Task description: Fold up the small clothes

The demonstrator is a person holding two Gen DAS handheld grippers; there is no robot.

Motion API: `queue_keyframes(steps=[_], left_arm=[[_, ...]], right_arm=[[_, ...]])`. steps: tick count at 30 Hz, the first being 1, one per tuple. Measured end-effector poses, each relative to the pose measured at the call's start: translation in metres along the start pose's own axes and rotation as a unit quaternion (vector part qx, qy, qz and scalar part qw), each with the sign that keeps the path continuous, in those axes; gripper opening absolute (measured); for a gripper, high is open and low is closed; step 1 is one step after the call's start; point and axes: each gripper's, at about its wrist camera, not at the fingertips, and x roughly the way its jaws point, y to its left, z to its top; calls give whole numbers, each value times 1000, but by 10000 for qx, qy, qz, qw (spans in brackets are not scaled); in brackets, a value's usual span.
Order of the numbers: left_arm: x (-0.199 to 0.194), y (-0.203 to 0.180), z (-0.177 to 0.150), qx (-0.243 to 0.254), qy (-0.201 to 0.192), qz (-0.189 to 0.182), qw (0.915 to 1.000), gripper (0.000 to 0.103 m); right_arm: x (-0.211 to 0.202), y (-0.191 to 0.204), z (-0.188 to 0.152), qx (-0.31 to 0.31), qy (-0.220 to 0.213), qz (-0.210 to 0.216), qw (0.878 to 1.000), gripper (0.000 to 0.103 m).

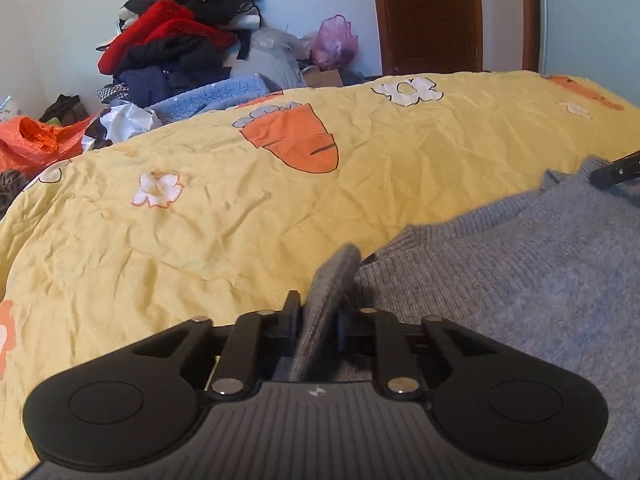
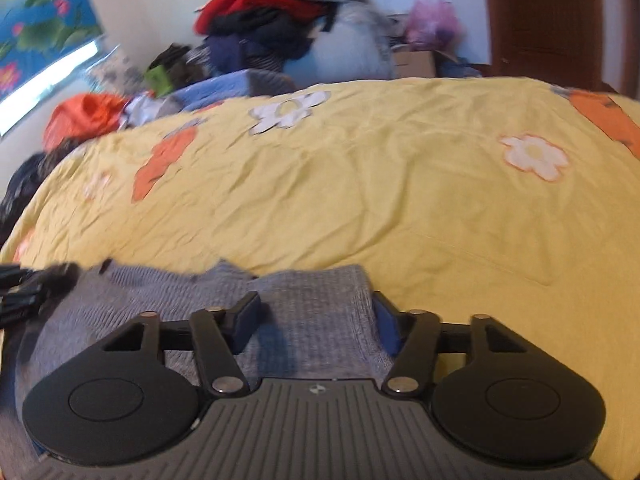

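Note:
A grey knitted sweater (image 1: 520,264) lies on a yellow quilt (image 1: 240,220) printed with carrots and flowers. My left gripper (image 1: 320,306) is shut on an upright fold of the sweater's edge, which sticks up between the fingers. In the right wrist view the sweater (image 2: 140,300) lies along the near edge of the quilt (image 2: 400,200). My right gripper (image 2: 316,316) stands partly open over it, with a flat stretch of the knit between its fingers. A black part of the right gripper (image 1: 616,170) shows at the sweater's far right. The blurred left gripper (image 2: 24,288) shows at the far left.
Beyond the bed is a heap of dark and red clothes (image 1: 176,40), a light blue blanket (image 1: 224,94), an orange bag (image 1: 32,140) and a pink bag (image 1: 334,42). A brown wooden door (image 1: 432,16) stands at the back right. The quilt stretches wide ahead.

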Motion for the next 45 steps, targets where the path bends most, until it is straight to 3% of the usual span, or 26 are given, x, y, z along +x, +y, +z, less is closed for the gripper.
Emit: queue_keyframes(steps=[1, 4, 6, 8, 9, 10, 12, 13, 14, 16, 17, 20, 23, 26, 28, 30, 32, 35, 38, 39, 40, 41, 42, 44, 45], left_arm=[[0, 3, 1, -78, -48, 10, 10000, 6], [-6, 25, 9, -844, -309, 30, 9960, 6], [3, 40, 11, -1246, -156, 42, 9921, 6], [20, 39, 4, -1145, 168, 299, 9928, 5], [17, 34, 0, -989, 10, 397, 9943, 5], [16, 29, -1, -858, 5, 483, 9951, 6], [8, 23, -2, -728, -20, 711, 9948, 9], [3, 22, -2, -645, -64, 833, 9944, 12], [-6, 20, -2, -593, -129, 1014, 9930, 13], [-32, 16, -5, -605, -366, 1194, 9903, 13], [-49, 12, -9, -635, -547, 1090, 9905, 14], [-89, -8, -24, -780, -855, 174, 9931, 14], [-84, -37, -34, -650, -555, -154, 9962, 14], [-58, -44, -46, -650, -112, 21, 9978, 14], [-57, -37, -60, -573, -422, -28, 9975, 15], [-58, -35, -67, -378, -582, 48, 9976, 15], [-56, -28, -66, -558, -561, 30, 9969, 15], [-58, -25, -62, -696, -514, 158, 9961, 18], [-94, -23, -70, -983, -685, 340, 9922, 24], [-114, -18, -79, -1241, -837, 232, 9885, 29], [-131, -11, -89, -1613, -945, 87, 9823, 47], [-147, -3, -103, -2083, -1009, -66, 9728, 73], [-163, 6, -121, -2612, -1060, -188, 9593, 81], [-189, 17, -156, -3533, -1142, -414, 9276, 83], [-198, 22, -175, -3978, -1077, -572, 9093, 83]], right_arm=[[0, 1, 1, -2, 61, 66, 10000, 23], [-14, -2, 7, 147, -351, 133, 9992, 19], [-23, -9, 10, 438, -684, 169, 9966, 19], [-11, -16, 9, 545, -571, -23, 9969, 19], [-4, -17, 5, 529, -471, -151, 9974, 20], [2, -18, 1, 586, -384, -150, 9974, 21], [-2, -17, -4, 711, -513, -116, 9961, 36], [-7, -16, -4, 753, -514, -154, 9957, 56], [-14, -14, -5, 780, -558, -216, 9952, 69], [-41, -8, -11, 683, -891, -300, 9932, 69], [-55, -3, -16, 582, -1002, -226, 9930, 69], [-88, 15, -39, 391, -1196, 137, 9920, 69], [-90, 45, -54, -31, -1155, -64, 9933, 70], [-67, 59, -61, -299, -789, -447, 9954, 76], [-50, 56, -70, -353, -500, -773, 9951, 78], [-51, 44, -83, -280, -748, -615, 9949, 79], [-54, 37, -88, -185, -883, -524, 9945, 79], [-53, 49, -86, -330, -812, -748, 9933, 79], [-78, 50, -84, 203, -833, -918, 9921, 80], [-97, 45, -88, 491, -953, -718, 9916, 80], [-116, 40, -95, 724, -1112, -472, 9900, 81], [-135, 35, -106, 977, -1272, -250, 9867, 86], [-156, 28, -120, 1276, -1386, -41, 9821, 88], [-184, 12, -151, 1986, -1438, 388, 9687, 90], [-194, 1, -169, 2476, -1410, 644, 9564, 90]])
